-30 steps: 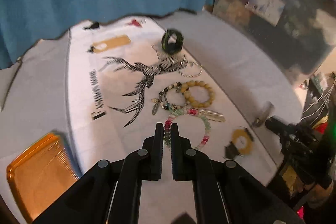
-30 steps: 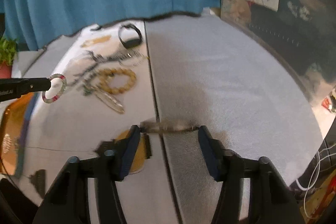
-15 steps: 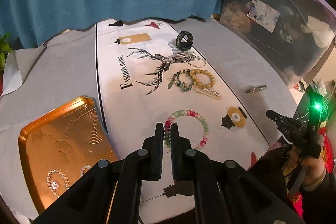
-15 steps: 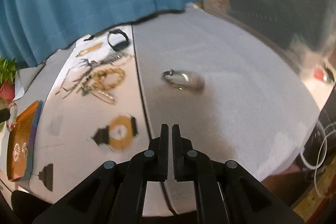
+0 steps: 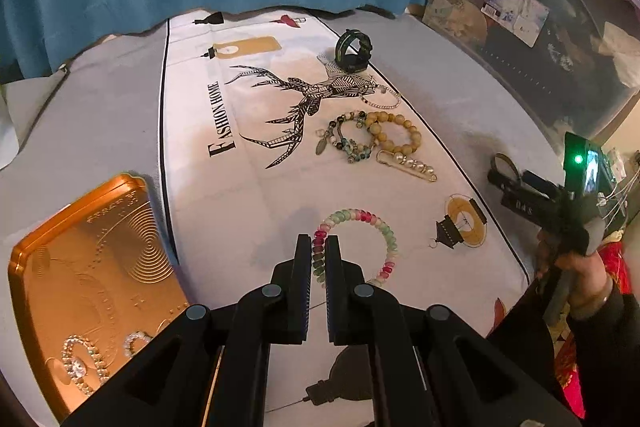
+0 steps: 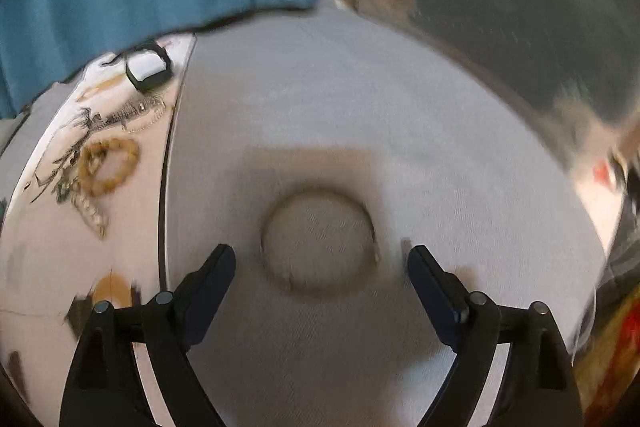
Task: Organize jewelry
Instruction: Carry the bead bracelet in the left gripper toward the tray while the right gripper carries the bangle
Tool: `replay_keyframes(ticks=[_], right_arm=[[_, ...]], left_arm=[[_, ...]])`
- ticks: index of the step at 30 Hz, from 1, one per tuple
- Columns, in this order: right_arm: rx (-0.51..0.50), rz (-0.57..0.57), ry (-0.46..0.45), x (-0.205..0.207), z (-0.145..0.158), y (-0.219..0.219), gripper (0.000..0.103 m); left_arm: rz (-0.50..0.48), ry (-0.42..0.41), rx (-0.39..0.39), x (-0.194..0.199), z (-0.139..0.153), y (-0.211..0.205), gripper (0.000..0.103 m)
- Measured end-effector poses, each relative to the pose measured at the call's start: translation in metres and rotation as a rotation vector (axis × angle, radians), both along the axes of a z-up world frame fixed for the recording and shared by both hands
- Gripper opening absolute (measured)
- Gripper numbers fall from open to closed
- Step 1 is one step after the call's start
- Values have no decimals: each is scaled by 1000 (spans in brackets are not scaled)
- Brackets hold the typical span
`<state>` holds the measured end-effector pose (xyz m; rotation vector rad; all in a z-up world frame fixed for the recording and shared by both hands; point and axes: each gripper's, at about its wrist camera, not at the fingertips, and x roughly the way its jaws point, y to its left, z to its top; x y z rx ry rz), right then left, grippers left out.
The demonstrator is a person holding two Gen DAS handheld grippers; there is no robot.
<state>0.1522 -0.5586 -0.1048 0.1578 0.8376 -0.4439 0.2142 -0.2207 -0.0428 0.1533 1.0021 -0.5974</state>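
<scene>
R gripper: jaws have just been opening, now spread wide, nothing pinched. Thin dark metal bangle lies flat on the grey cloth-covered tabletop, dead ahead and a little beyond the fingertips, centred btw them; a round hoop, so no long axis to line up with. View is blurred, can't tell if the tips touch the cloth. Judgement: next move for R is forward and down so one finger goes inside the ring and one outside, or both straddle it, then close. R hand far nearer to it than L. In L wrist view the same bangle shows just off the tip of R tool, on the grey cloth right of the runner.

L gripper: jaws pressed together, pinching the pink-green-white beaded bracelet by its near-left arc; rest of loop hangs out to the right above the white printed table runner. Orange embossed metal tray sits low-left of L gripper, w/ rhinestone pieces already in its near corner. Judgement: bracelet's drop spot is leftward, L hand only.

Unsorted on runner: tan wooden-bead bracelet, dark mixed-bead charm bracelet, gold pearl safety-pin brooch, thin silver chain bracelet, black-green watch-like band.

Writing: runner reads "FASHION HOME" beside geometric stag print. Labels on dark box behind, unreadable.
</scene>
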Motion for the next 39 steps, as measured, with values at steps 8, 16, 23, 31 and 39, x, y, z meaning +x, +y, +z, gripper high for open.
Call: replay_keyframes(ticks=[8,16,23,31,39], right_arm=[[42,65,-27,-54,44,52,61],[43,308,-93,-138,96,183,61],[34,460,-101,-182,109,267,61],[15,621,-42,-222,100,335,61],[-2,660,-4,-239,98,354,61]], left_arm=[[19,-104,-3,-28,36,14,4],[74,-250,-16,-120,77,72,4],[168,-263,-7,-202,70,133,4],[225,-282,-25,-257,64,171,4],[221,-292,-55,-272,64,182,4]])
